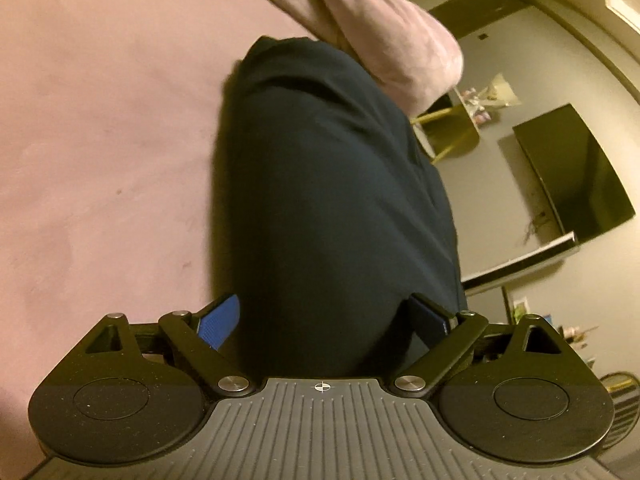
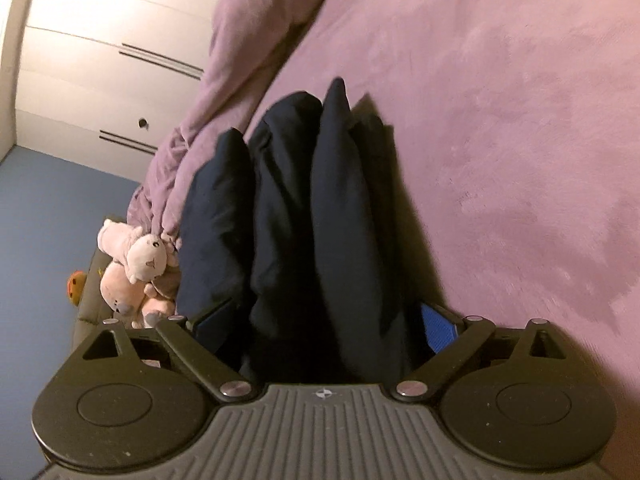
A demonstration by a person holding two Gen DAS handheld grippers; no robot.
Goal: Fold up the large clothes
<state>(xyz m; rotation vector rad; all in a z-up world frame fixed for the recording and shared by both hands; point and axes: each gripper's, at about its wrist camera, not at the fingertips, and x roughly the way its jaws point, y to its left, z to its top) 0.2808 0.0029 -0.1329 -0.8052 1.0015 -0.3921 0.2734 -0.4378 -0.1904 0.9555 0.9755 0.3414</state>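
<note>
A dark navy garment [image 1: 328, 184] lies bunched on the mauve bed cover [image 1: 100, 140]. In the left wrist view it runs from the bed's edge back into my left gripper [image 1: 324, 312]. That gripper's jaws stand wide, with the cloth filling the space between the blue pads [image 1: 220, 320]. In the right wrist view the same garment [image 2: 304, 200] rises in several thick folds on the bed cover [image 2: 500, 120]. It reaches back between the wide jaws of my right gripper [image 2: 326, 316], whose right blue pad [image 2: 438, 326] shows beside the cloth. Neither pair of pads visibly presses on the fabric.
A rolled mauve duvet [image 1: 380, 32] lies beyond the garment, seen as a heap [image 2: 248, 40] in the right view. Beside the bed are a dark screen [image 1: 572, 176], a yellow-legged chair [image 1: 448, 128], plush toys [image 2: 136, 264], white wardrobe doors [image 2: 100, 60] and blue floor [image 2: 40, 220].
</note>
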